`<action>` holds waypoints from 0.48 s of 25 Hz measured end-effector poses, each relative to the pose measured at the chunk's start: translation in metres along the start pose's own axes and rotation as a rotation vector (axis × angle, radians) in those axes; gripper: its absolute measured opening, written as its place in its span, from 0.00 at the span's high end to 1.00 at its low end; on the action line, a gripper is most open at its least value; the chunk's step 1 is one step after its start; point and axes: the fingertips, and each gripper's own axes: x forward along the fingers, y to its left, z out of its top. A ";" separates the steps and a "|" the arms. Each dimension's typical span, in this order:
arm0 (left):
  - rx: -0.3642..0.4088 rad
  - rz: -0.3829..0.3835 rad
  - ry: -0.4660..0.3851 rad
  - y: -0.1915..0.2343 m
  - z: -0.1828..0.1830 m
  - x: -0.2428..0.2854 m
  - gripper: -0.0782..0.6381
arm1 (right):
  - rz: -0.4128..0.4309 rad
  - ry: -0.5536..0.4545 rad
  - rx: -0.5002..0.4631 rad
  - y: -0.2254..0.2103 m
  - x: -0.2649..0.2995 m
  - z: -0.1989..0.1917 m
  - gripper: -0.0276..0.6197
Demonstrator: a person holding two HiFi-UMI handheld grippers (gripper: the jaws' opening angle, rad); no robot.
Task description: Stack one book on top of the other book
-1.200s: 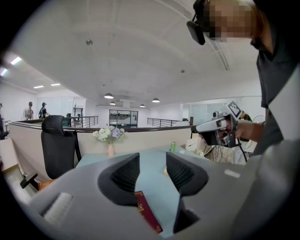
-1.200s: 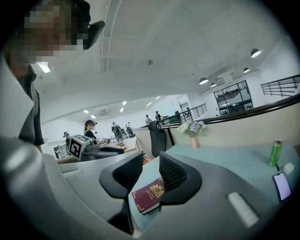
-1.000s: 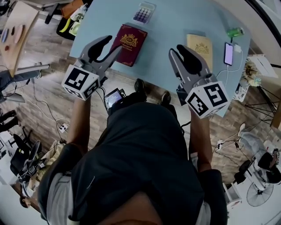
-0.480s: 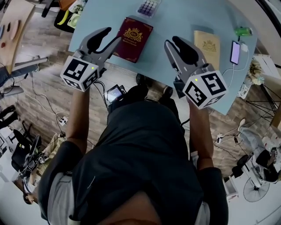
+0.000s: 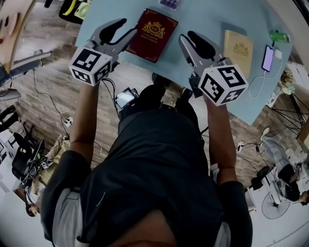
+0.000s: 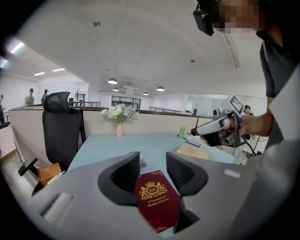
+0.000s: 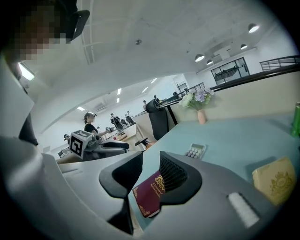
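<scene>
A dark red book [image 5: 156, 34] with a gold crest lies flat near the front edge of the light blue table [image 5: 203, 19]. A tan book [image 5: 238, 46] lies to its right, apart from it. My left gripper [image 5: 126, 29] hovers at the red book's left edge, open and holding nothing. In the left gripper view the red book [image 6: 157, 199] shows through the gap of the left gripper [image 6: 153, 164]. My right gripper [image 5: 189, 38] hangs between the two books, jaws a little apart and empty. Past the right gripper [image 7: 151, 171] lies the red book [image 7: 150, 192], with the tan book [image 7: 276, 185] at the right.
A calculator [image 5: 170, 4] lies beyond the red book. A phone [image 5: 268, 58] on a cable and a green can [image 5: 279, 36] sit at the table's right end. A vase of flowers [image 6: 119, 123] stands at the far edge, and an office chair [image 6: 61, 131] stands left of the table.
Both grippers have sunk and moved forward over the table's front edge. The left one has come up beside the red book. Neither book has moved.
</scene>
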 end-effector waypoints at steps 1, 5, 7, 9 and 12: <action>-0.003 0.000 0.008 0.003 -0.004 0.002 0.58 | -0.004 0.007 0.008 -0.002 0.005 -0.004 0.81; -0.019 -0.004 0.038 0.013 -0.020 0.010 0.58 | -0.014 0.034 0.038 -0.010 0.021 -0.017 0.81; -0.027 -0.008 0.053 0.017 -0.029 0.015 0.58 | -0.020 0.048 0.052 -0.015 0.029 -0.024 0.80; -0.035 -0.012 0.067 0.020 -0.037 0.021 0.58 | -0.025 0.063 0.066 -0.020 0.037 -0.032 0.79; -0.049 -0.023 0.091 0.025 -0.049 0.030 0.58 | -0.039 0.091 0.088 -0.029 0.048 -0.046 0.79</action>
